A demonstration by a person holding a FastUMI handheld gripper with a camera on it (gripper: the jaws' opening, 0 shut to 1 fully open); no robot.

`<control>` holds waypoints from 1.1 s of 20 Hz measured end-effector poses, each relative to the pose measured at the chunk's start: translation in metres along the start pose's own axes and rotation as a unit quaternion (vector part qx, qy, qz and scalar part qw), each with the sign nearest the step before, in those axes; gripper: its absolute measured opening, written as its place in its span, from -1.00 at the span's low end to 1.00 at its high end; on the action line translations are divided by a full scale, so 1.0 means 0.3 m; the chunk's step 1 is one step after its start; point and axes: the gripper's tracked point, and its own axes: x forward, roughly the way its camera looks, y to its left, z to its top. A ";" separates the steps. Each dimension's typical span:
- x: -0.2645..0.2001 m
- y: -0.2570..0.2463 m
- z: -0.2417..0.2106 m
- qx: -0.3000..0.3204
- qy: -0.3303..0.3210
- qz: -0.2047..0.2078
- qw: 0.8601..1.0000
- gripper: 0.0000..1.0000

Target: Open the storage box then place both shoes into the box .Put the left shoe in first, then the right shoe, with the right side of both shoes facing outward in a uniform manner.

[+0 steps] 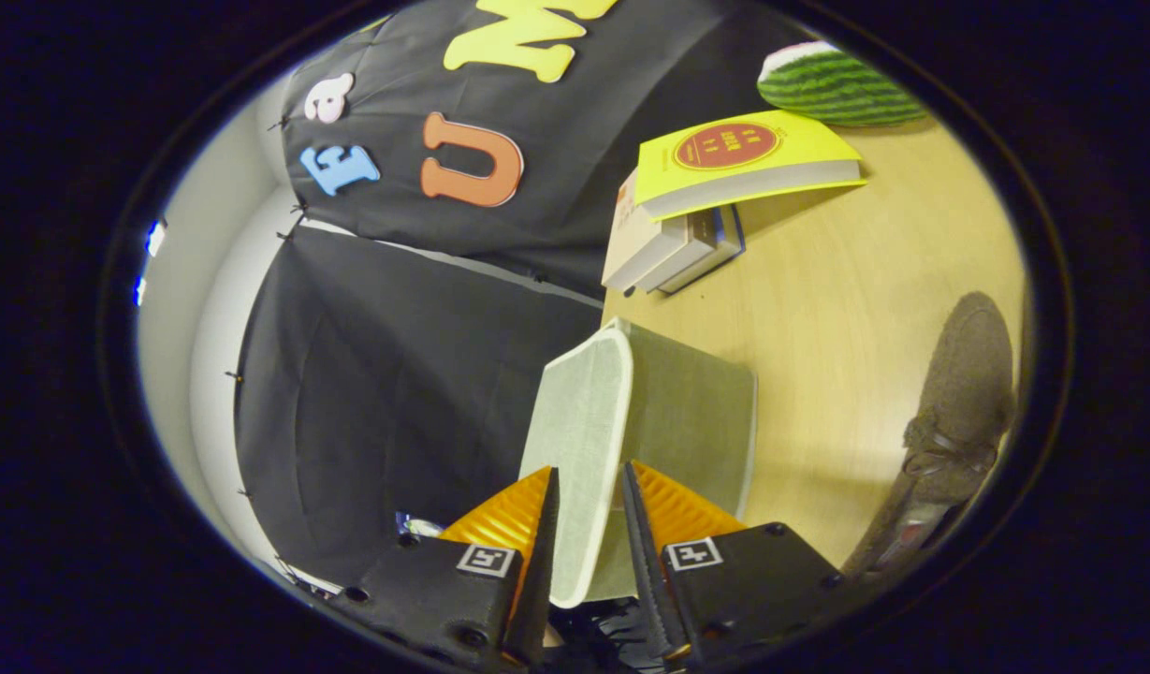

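My gripper (589, 470) is shut on the pale fabric lid (691, 412) of the storage box, with one finger on each side of its white rounded rim (582, 412). The lid is lifted off the table and runs ahead of the fingers, edge-on to me. The rest of the box is hidden behind it. A brown suede shoe (958, 402) with a lace bow lies on the wooden table (846, 309), off to the right of the fingers and apart from the lid.
Beyond the lid a yellow book (738, 159) tops a small stack of books (673, 248) near the table's edge. A green striped watermelon-shaped cushion (832, 89) lies past the books. The black booth cloth (397, 374) hangs to the left of the table.
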 end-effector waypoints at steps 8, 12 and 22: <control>0.064 0.005 0.003 0.024 0.002 0.026 0.999 -0.15; 0.092 0.032 -0.029 0.031 0.015 0.059 0.998 -0.19; 0.053 0.119 -0.037 -0.015 -0.004 0.035 0.999 -0.89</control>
